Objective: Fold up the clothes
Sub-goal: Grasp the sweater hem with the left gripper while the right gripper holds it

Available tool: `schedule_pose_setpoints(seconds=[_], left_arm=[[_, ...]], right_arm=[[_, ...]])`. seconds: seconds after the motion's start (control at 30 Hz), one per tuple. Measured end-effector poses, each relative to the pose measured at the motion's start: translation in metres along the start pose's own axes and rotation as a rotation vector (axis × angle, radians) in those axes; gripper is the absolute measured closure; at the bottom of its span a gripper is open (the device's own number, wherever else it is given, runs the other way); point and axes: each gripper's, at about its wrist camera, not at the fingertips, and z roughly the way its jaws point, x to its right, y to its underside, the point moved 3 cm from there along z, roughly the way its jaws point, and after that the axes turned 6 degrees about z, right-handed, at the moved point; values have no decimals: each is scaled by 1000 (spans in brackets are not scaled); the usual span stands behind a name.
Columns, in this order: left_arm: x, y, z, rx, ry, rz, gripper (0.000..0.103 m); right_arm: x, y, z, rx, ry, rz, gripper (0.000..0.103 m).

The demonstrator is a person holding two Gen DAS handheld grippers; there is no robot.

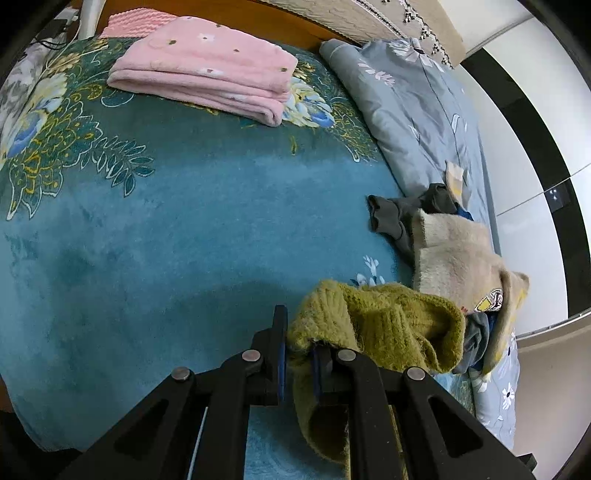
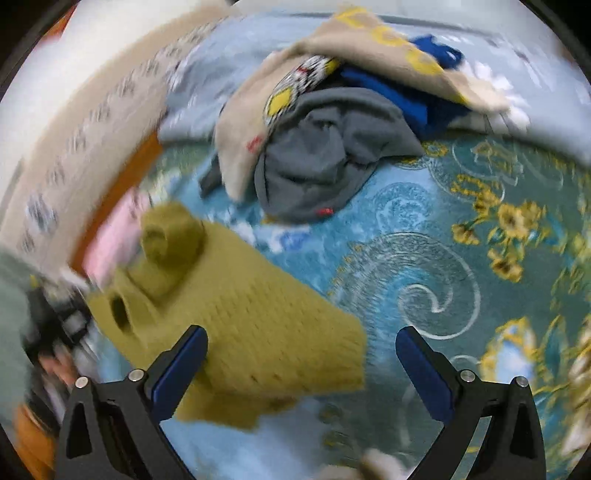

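An olive-green knitted sweater (image 1: pixel 388 325) hangs bunched above the teal bedspread (image 1: pixel 184 221). My left gripper (image 1: pixel 299 354) is shut on its edge. In the right wrist view the same sweater (image 2: pixel 258 325) stretches out, lifted, with a rolled cuff at its far end. My right gripper (image 2: pixel 301 350) is open, its blue pads wide apart, with the sweater's lower edge between and in front of them; the view is blurred by motion. A pile of unfolded clothes lies beyond: a beige sweater (image 1: pixel 458 258), also seen in the right wrist view (image 2: pixel 255 122), and a grey garment (image 2: pixel 325 158).
A folded pink blanket (image 1: pixel 207 70) lies at the far side of the bedspread. A grey-blue floral quilt (image 1: pixel 417 96) runs along the right. A blue garment (image 2: pixel 399 96) sits in the pile. A wooden headboard edge (image 1: pixel 229 18) and white wall lie beyond.
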Motion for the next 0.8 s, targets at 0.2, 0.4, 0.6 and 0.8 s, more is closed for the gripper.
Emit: schedule_pose_setpoints(seconds=[0.2, 0.4, 0.6, 0.8], left_arm=[[2, 1, 2, -5, -4, 5, 92], [1, 3, 4, -13, -21, -2, 92], [2, 5, 7, -18, -36, -1, 92], [3, 6, 7, -23, -45, 8, 92]], right_arm=[[3, 9, -4, -11, 65, -120, 0], [-24, 22, 2, -55, 26, -259, 3], [-40, 31, -6, -60, 8, -343, 10], [-54, 27, 16, -117, 30, -438, 35]])
